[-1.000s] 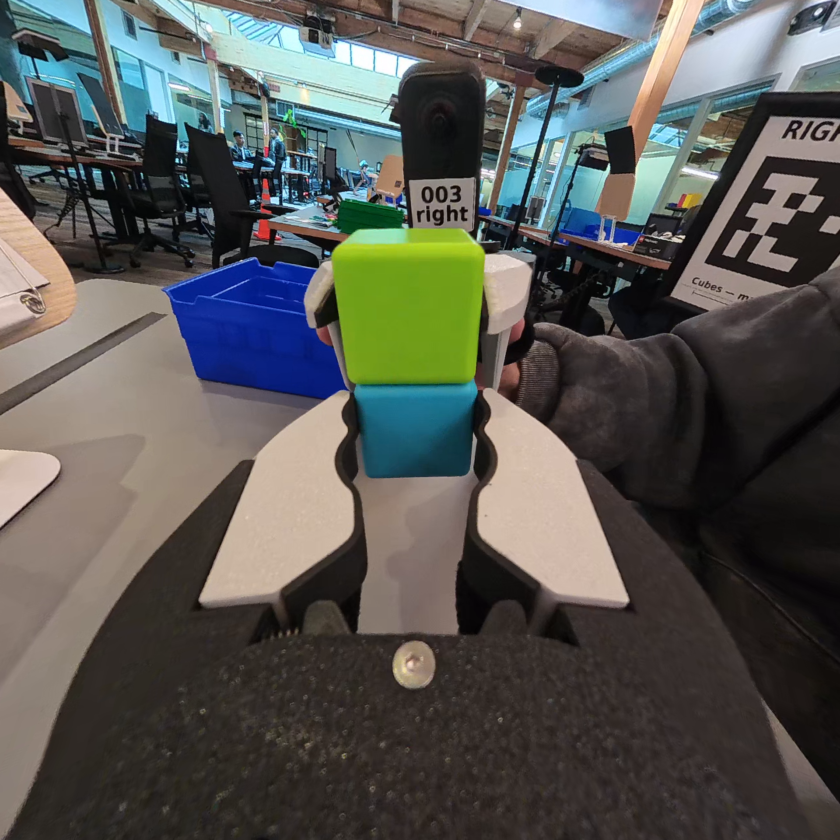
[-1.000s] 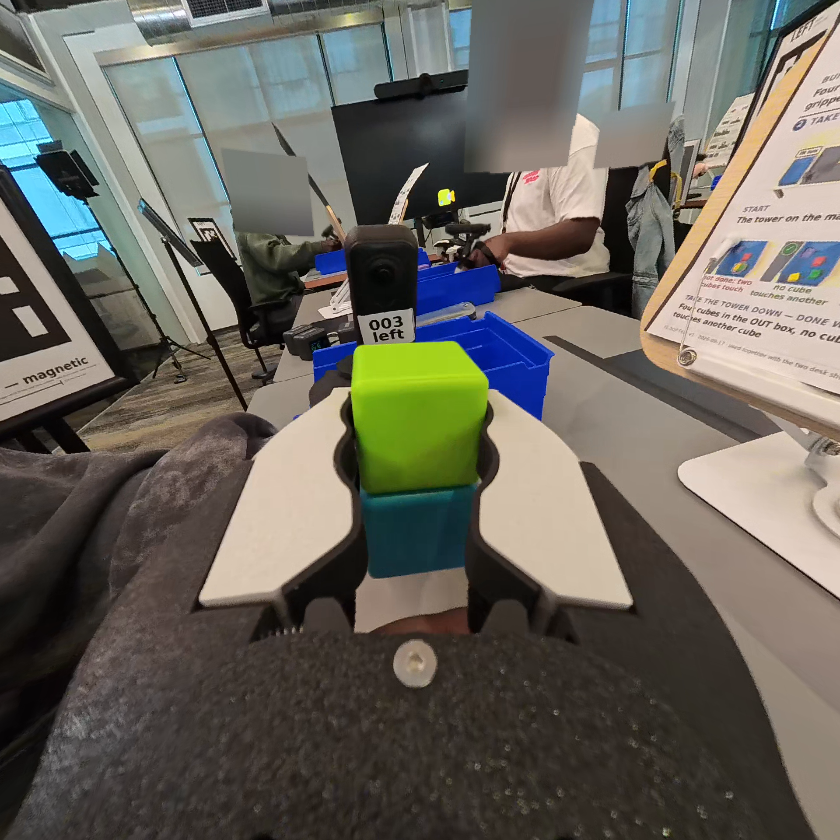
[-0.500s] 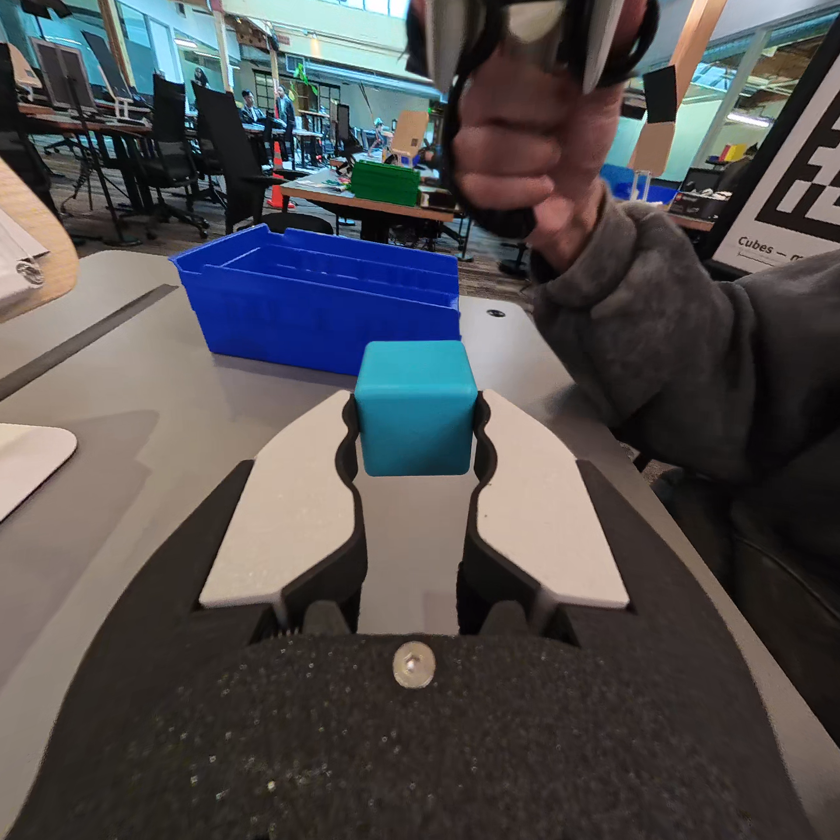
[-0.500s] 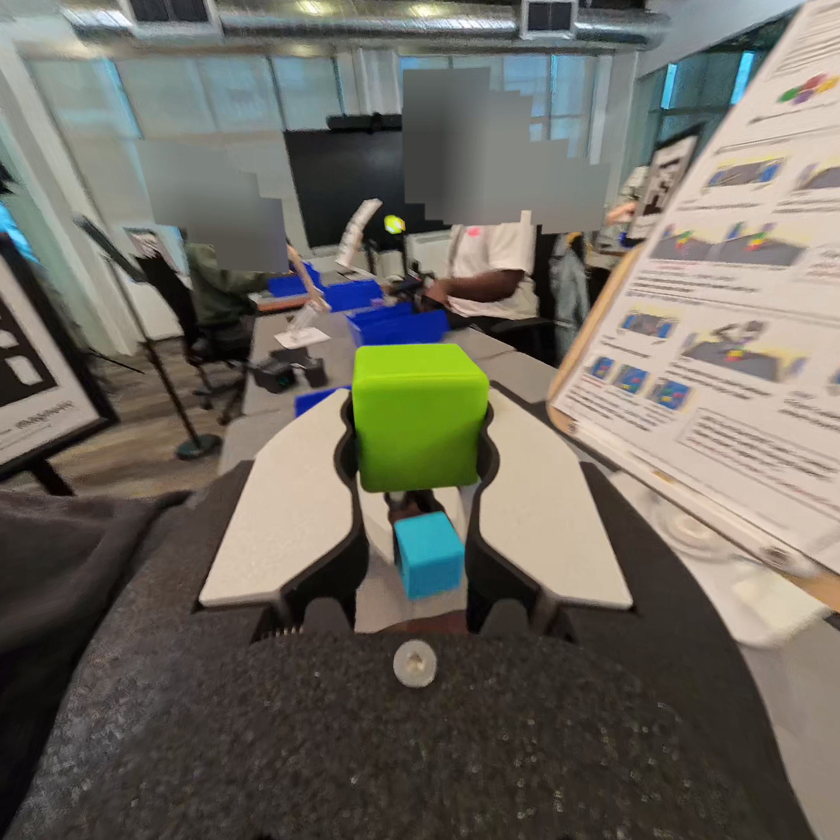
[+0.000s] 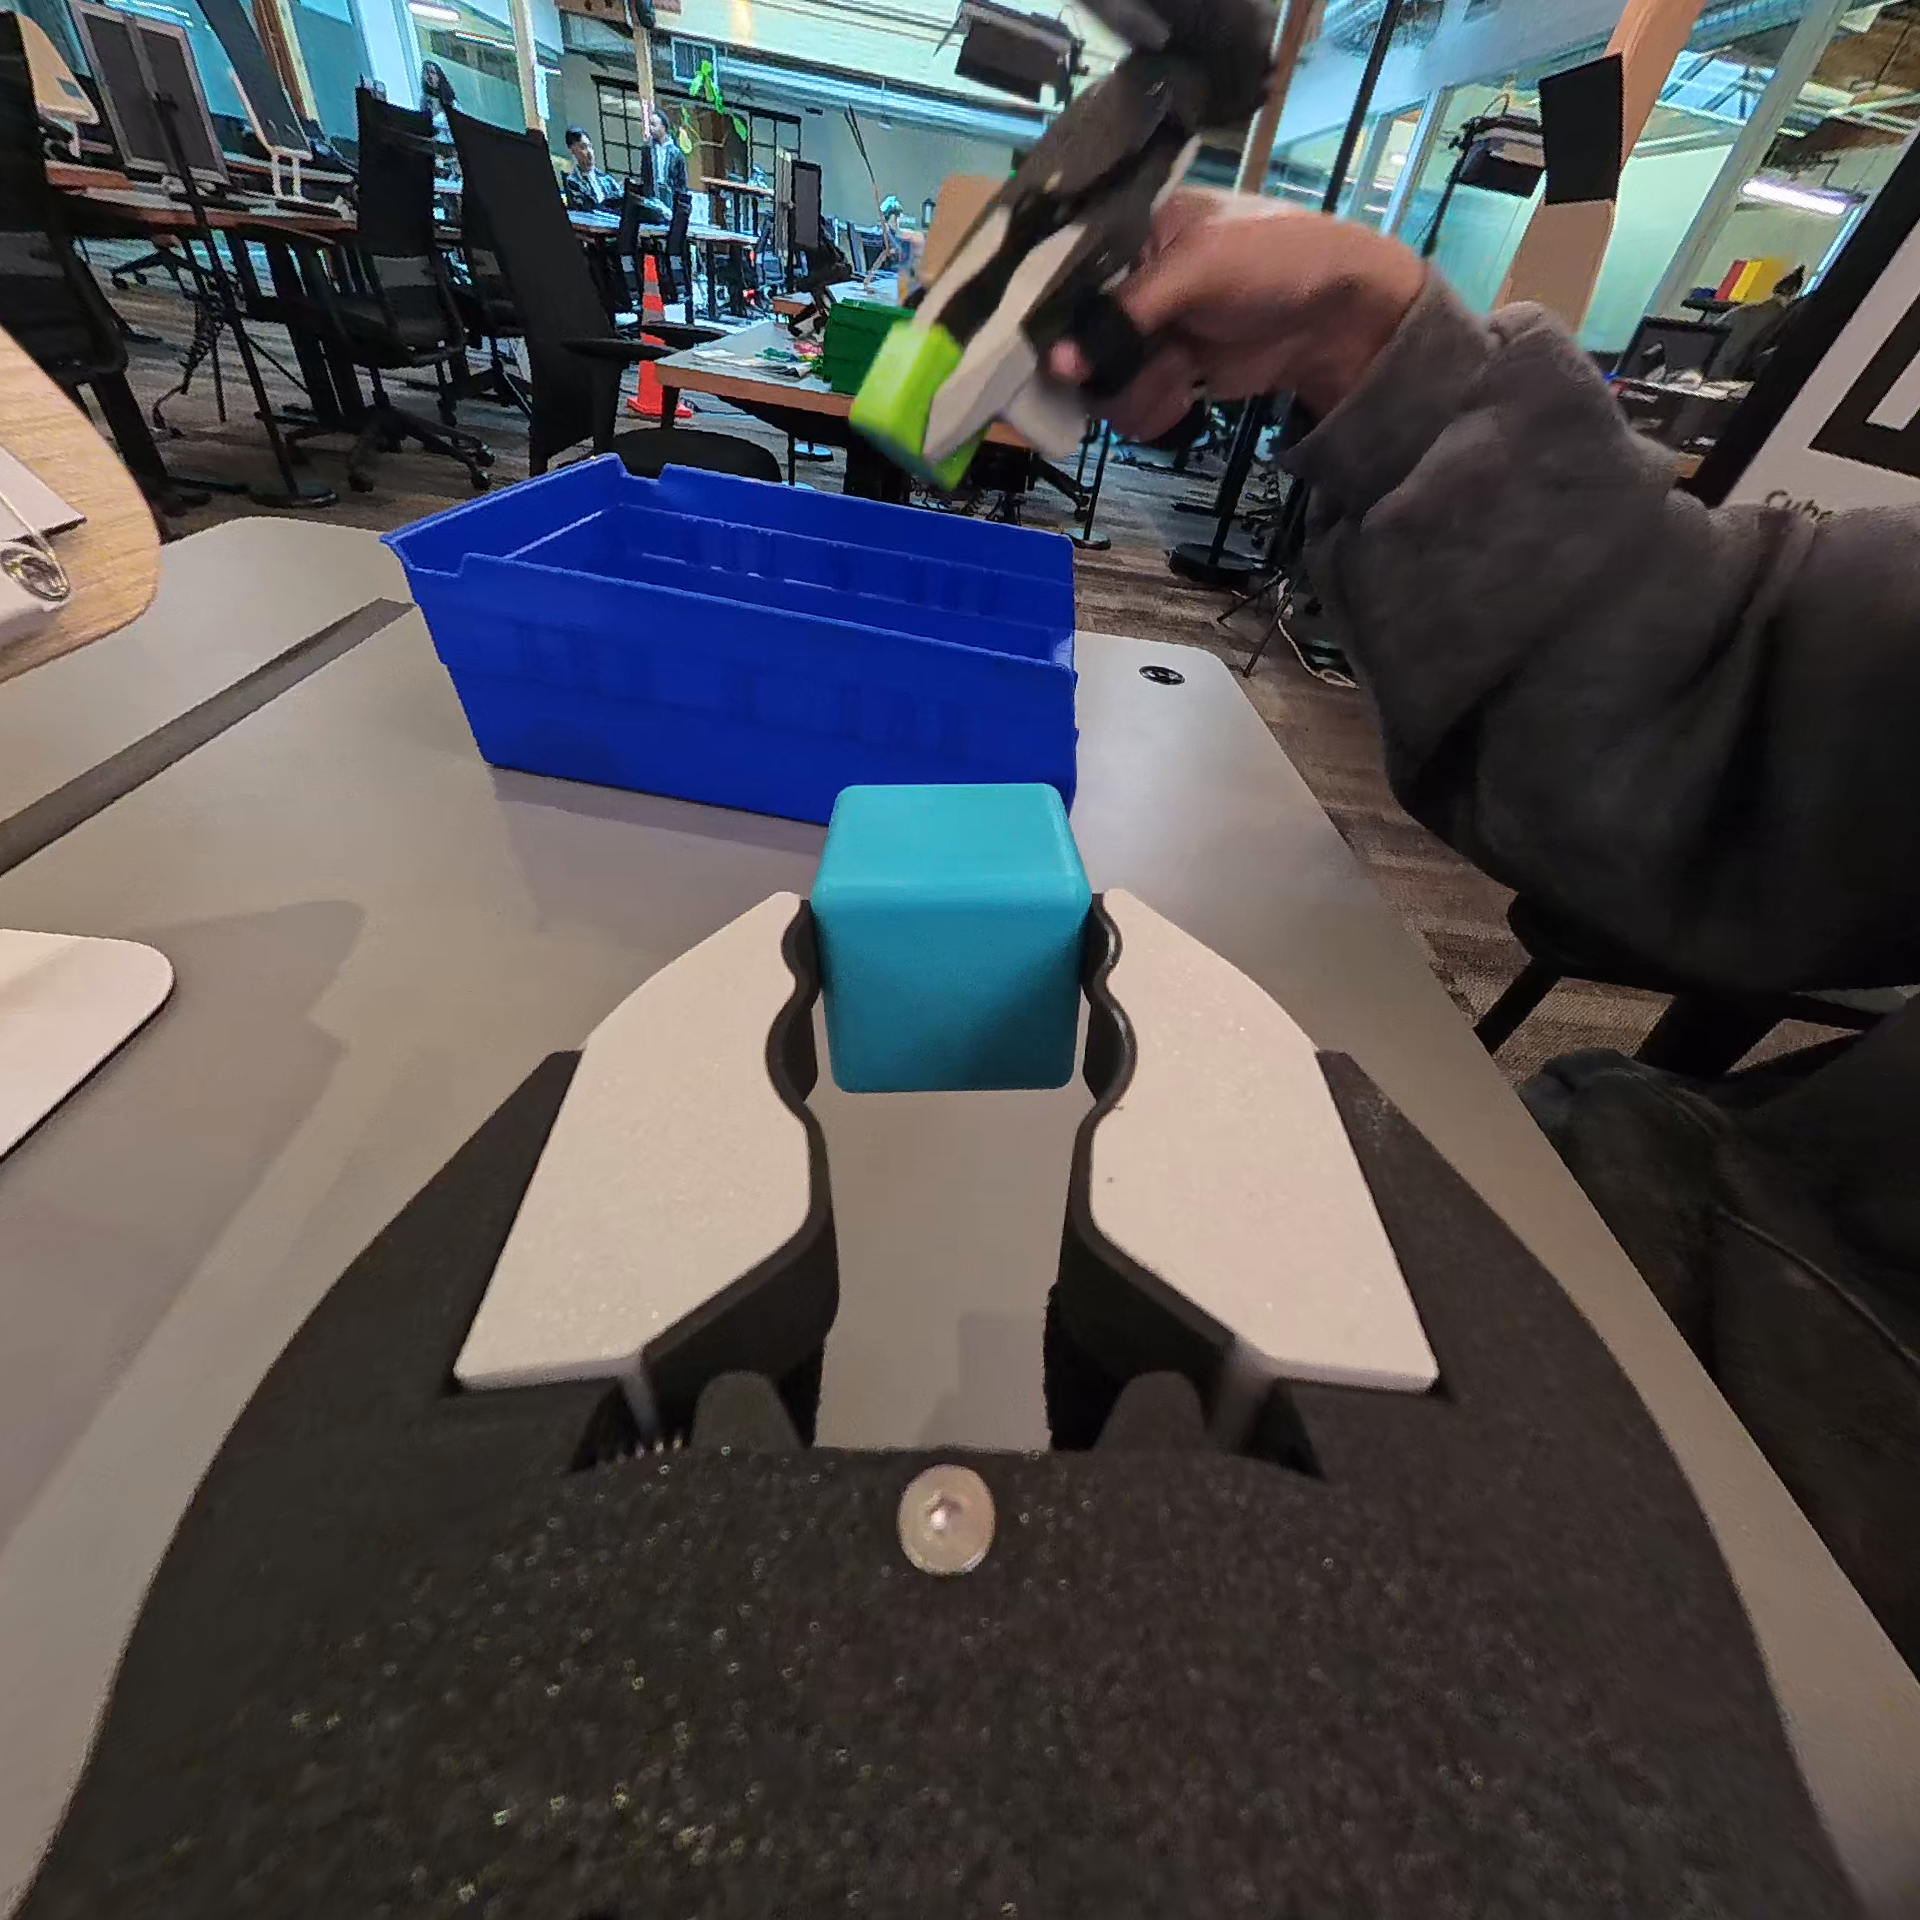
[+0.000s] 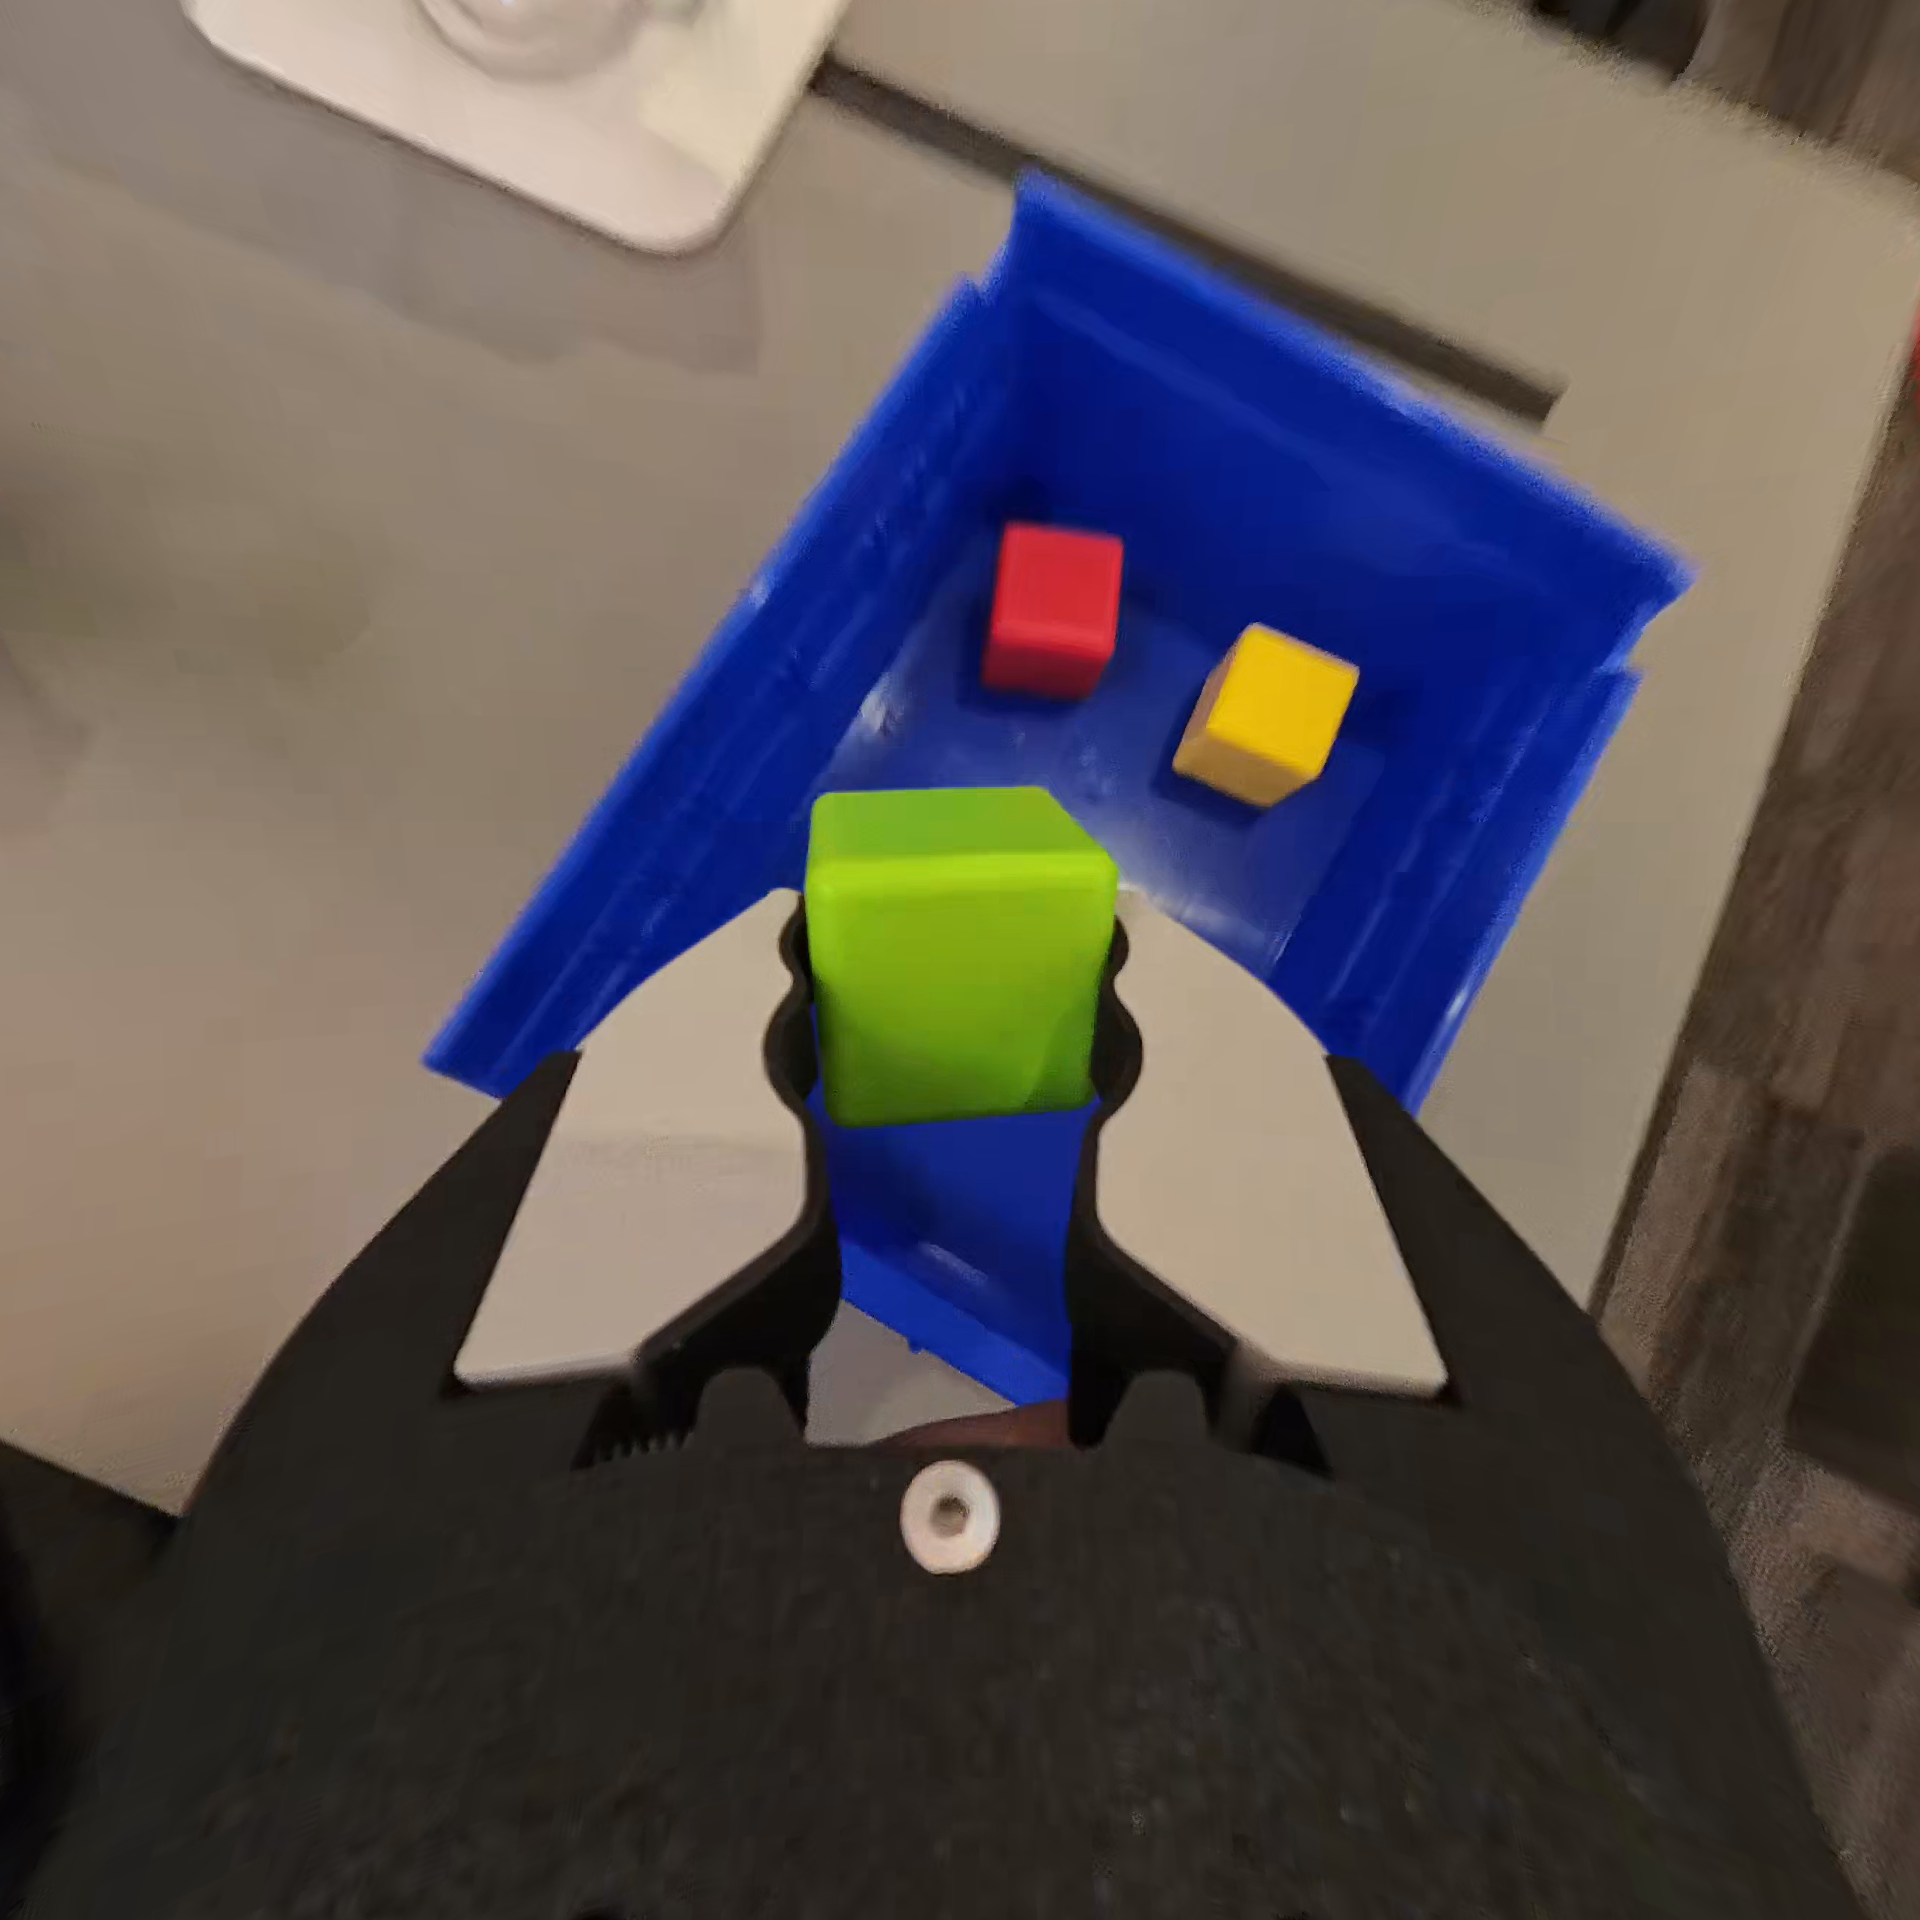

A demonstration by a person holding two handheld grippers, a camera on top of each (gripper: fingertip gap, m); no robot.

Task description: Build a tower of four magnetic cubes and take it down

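My left gripper is shut on a teal cube low over the grey table. My right gripper is shut on a lime green cube and points down over the blue bin. In the left wrist view it is tilted in the air above the bin, with the green cube in its jaws. A red cube and a yellow cube lie apart on the bin's floor.
A white stand base sits on the table beyond the bin; its edge shows at the left of the left wrist view. A grey sleeve reaches in from the right. The table edge and floor lie right of the bin.
The right gripper pulled the green cube off the teal one, lifted it and swung over the blue bin, tipping downward. The left gripper kept the teal cube in place.
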